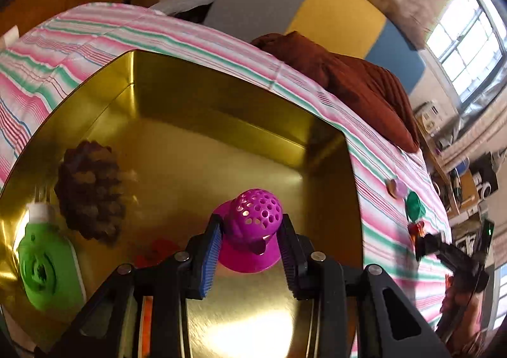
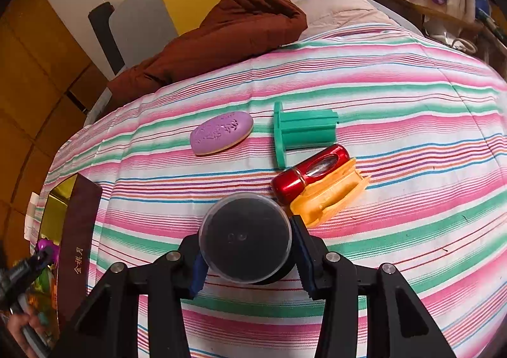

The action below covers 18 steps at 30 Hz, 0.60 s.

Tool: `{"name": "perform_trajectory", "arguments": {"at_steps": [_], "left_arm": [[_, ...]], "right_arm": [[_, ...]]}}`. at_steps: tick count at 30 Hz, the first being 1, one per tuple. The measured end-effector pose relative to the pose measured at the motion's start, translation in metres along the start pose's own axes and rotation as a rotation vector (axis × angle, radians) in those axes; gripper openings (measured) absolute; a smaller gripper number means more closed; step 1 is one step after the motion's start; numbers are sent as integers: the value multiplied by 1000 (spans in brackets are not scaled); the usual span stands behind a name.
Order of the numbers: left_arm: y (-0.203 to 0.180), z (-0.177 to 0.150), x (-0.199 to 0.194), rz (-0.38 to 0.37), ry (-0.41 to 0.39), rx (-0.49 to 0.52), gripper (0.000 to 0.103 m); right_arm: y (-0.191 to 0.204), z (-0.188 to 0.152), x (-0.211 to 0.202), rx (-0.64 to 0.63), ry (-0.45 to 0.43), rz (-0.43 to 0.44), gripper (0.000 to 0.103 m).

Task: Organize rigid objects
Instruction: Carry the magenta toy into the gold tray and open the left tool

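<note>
Pink plastic sits between the left tongs (image 1: 250, 250): a little pink toy (image 1: 253, 228) with a round top full of holes. The blue pads press on both its sides, so the left tongs hold it. They point down into a shiny gold tin (image 1: 221, 136) on the striped bed (image 1: 63, 50). In the tin lie a brown pine cone (image 1: 90, 194) and a green toy (image 1: 44, 266).

The right tongs (image 2: 248, 250) point down over the bed too. They hold a round black jar (image 2: 245, 237) with a clear lid, squeezed on both sides. Just past the jar lie a red tube (image 2: 312, 172) touching an orange case (image 2: 329, 196), a green spool (image 2: 301, 133) and a purple soap (image 2: 221, 133). A hand (image 2: 19, 326) shows at the left edge, by the tin.
</note>
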<state>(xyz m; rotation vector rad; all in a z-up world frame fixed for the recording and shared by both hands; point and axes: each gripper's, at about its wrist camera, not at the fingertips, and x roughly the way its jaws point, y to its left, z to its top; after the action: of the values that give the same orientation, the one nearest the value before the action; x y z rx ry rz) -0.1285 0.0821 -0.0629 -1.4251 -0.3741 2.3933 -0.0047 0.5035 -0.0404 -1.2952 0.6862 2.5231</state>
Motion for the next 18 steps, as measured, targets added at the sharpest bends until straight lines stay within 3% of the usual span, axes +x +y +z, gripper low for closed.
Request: {"name": "perform_trajectory", "arguments": {"at_steps": [9, 18], "left_arm": [[16, 31, 22, 103, -29, -25, 35], [18, 33, 15, 105, -70, -44, 40]], "right_arm": [[2, 0, 2, -5, -7, -14, 47], [4, 1, 5, -32, 0, -22, 47]]}}
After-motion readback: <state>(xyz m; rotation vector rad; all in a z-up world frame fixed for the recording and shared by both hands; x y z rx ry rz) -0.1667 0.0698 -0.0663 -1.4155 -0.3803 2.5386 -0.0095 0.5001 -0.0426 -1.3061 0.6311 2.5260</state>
